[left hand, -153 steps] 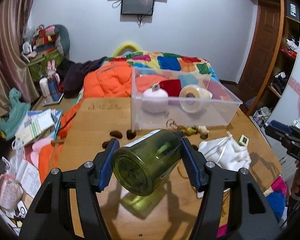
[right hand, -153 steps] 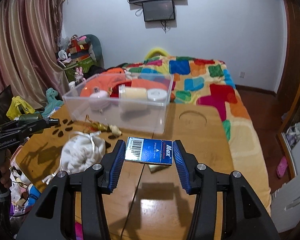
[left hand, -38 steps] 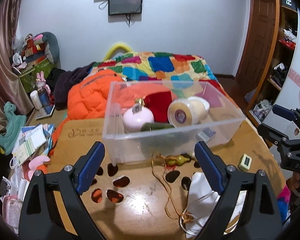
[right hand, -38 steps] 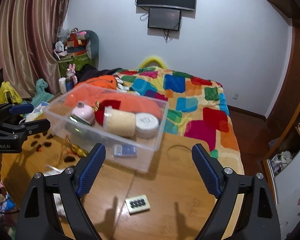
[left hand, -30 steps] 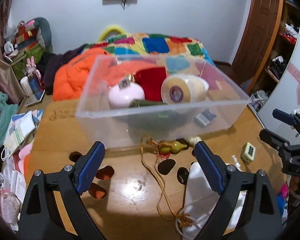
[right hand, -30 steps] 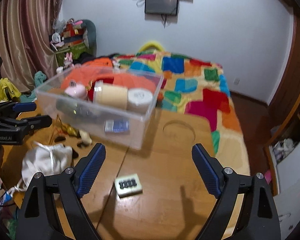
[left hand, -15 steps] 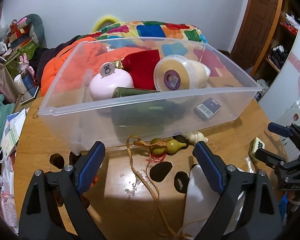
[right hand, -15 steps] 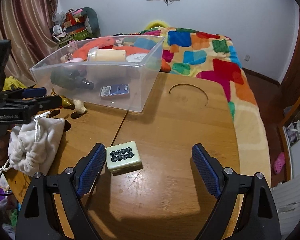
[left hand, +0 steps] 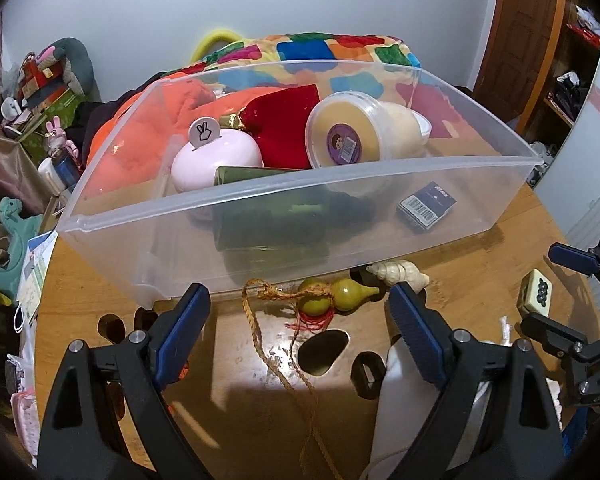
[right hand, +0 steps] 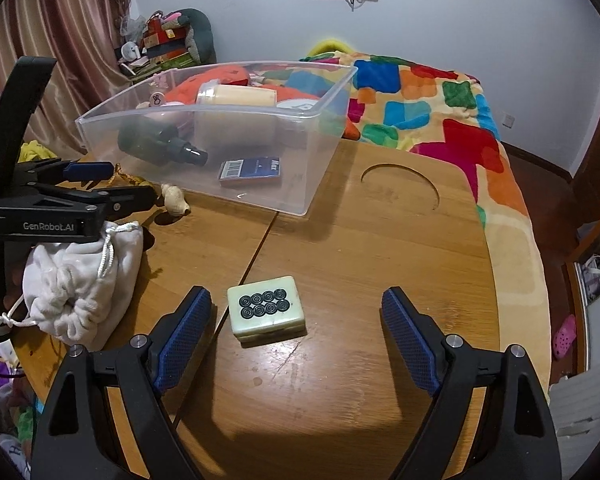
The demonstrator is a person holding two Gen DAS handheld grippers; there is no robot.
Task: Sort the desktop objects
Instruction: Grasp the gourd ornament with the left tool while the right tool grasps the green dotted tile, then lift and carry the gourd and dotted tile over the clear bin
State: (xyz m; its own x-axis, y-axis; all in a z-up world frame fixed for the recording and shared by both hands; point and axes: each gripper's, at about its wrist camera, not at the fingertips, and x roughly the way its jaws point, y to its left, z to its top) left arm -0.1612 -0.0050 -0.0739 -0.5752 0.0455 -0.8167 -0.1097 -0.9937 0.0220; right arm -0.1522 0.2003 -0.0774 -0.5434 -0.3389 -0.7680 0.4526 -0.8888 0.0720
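We list: wooden table (right hand: 380, 264), holding clear plastic bin (right hand: 308, 184); mahjong tile (right hand: 265, 311) between our right gripper (right hand: 296, 336)'s spread pads, untouched; gourd charm (left hand: 336, 290) ahead of our left gripper (left hand: 300, 328), jaws released; patchwork bed (right hand: 440, 96) behind.

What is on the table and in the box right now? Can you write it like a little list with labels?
box: clear plastic bin on the wooden table
in the box: green bottle, blue Max box, pink round gadget, yellow tub, red cloth
on the table: mahjong tile, white drawstring pouch, seashell, gourd charm on a cord
left gripper: open, empty, aimed at the gourd charm
right gripper: open, empty, tile between its fingers, not touching
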